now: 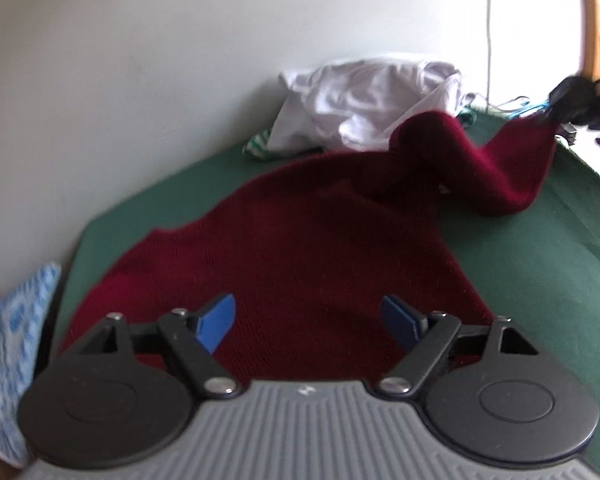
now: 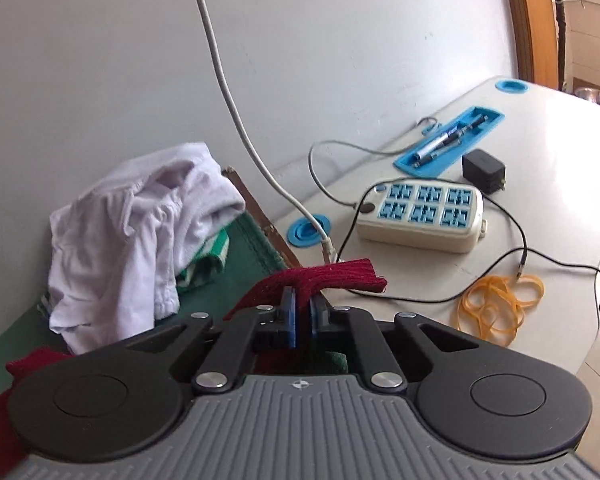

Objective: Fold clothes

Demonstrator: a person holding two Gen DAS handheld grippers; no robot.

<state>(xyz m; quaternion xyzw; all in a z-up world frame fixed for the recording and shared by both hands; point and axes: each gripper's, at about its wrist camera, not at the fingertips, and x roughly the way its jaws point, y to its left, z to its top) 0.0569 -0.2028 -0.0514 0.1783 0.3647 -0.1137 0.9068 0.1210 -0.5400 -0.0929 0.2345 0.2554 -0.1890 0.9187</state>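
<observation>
- Left wrist view: left gripper (image 1: pixel 308 322), jaws spread wide, nothing between the blue pads (image 1: pixel 215 322); it hangs over the near part of the sweater (image 1: pixel 291 256)
- Sweater: maroon knit, mostly flat on the green cloth (image 1: pixel 540 264), one corner drawn up and away toward the right gripper (image 1: pixel 556 110) at the far right edge
- White garment (image 1: pixel 364 100): crumpled heap against the wall, just beyond the sweater, a striped item (image 1: pixel 257 145) under it
- Blue-patterned fabric (image 1: pixel 15 344): at the left edge, off the cloth
- Right wrist view: right gripper (image 2: pixel 304 312), jaws pinched shut on a ribbed edge of the sweater (image 2: pixel 332 278), which pokes out past the pads
- White garment (image 2: pixel 139 236): heap to the left, on the green cloth (image 2: pixel 239 272)
- Table (image 2: pixel 540 184) beyond: power strip (image 2: pixel 424 214), black adapter (image 2: pixel 483 170), pen tray (image 2: pixel 448 140), rubber bands (image 2: pixel 500 306), grey cable (image 2: pixel 235 112)
- Risk: the pinch takes only a narrow strip of hem; a hard pull could slip it free
- Risk: the lifted corner lies close to the cables; a sweep that way could snag them
- Risk: with the left end unpinned, the body may drag and bunch
</observation>
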